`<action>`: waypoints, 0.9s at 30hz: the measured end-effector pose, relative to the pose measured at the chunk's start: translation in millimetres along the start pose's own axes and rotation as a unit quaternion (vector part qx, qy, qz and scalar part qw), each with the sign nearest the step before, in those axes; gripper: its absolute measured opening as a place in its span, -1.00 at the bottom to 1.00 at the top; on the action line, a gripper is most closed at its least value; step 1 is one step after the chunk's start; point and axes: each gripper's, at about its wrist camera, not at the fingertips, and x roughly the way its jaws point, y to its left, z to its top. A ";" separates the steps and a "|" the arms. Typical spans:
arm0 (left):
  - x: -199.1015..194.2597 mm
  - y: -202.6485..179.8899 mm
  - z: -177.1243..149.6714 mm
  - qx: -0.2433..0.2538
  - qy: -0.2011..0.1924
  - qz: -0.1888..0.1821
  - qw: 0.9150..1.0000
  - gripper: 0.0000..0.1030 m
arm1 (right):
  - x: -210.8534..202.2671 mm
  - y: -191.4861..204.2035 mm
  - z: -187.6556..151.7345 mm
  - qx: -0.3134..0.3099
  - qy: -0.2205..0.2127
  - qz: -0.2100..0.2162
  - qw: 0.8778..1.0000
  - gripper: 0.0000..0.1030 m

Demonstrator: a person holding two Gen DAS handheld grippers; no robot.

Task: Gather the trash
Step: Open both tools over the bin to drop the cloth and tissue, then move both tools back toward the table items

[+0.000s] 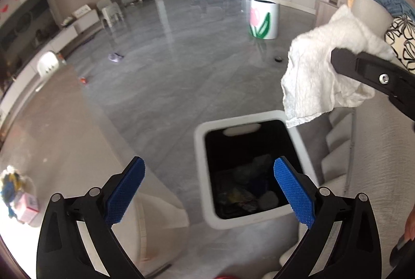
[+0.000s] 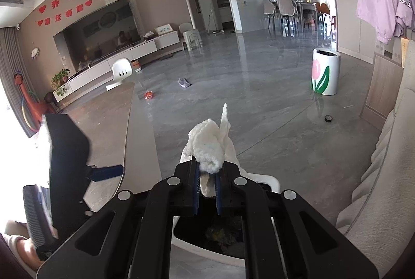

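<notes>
A white bin [image 1: 207, 201] with a black inside stands on the floor, holding several bits of trash. My left gripper [image 1: 208, 190] is open and empty, hovering over the bin's near-left part. My right gripper [image 2: 207, 183] is shut on a crumpled white tissue [image 2: 210, 149]. In the left wrist view the tissue [image 1: 316, 79] hangs from the right gripper's fingers [image 1: 363, 69], above the bin's far right corner. In the right wrist view the bin [image 2: 272, 180] lies just below the gripper, mostly hidden.
A beige table [image 1: 52, 128] is to the left of the bin, a light sofa [image 1: 368, 162] to the right. A white bin with a tulip [image 1: 264, 19] stands farther back. A grey rag [image 2: 184, 83], an orange item [image 2: 148, 95] and a black roll [image 2: 328, 118] lie on the floor.
</notes>
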 end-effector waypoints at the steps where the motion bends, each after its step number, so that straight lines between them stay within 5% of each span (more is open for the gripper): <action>1: -2.8 4.1 -1.2 -0.003 -0.003 0.007 1.000 0.91 | 3.3 2.3 0.2 -0.001 0.002 0.003 1.000 -0.79; 8: -27.6 42.9 -6.8 -0.040 -0.031 0.046 0.998 0.91 | 28.2 13.3 -2.6 -0.015 0.024 0.003 1.000 -0.63; 9: -30.0 48.2 -7.9 -0.045 -0.034 0.050 0.997 0.91 | 33.0 14.0 -3.8 -0.021 0.035 0.004 0.999 0.05; 10: -31.2 51.0 -8.7 -0.048 -0.033 0.050 0.997 0.90 | 39.5 16.2 -6.7 -0.030 0.049 -0.005 0.998 0.96; 17: -42.7 67.4 -19.8 -0.063 -0.034 0.053 0.996 0.91 | 37.0 15.9 -2.2 -0.033 0.054 -0.013 0.998 0.91; 27: -78.7 123.5 -43.7 -0.112 -0.052 0.094 0.988 0.91 | 16.8 66.5 28.0 -0.074 -0.018 0.020 0.997 0.91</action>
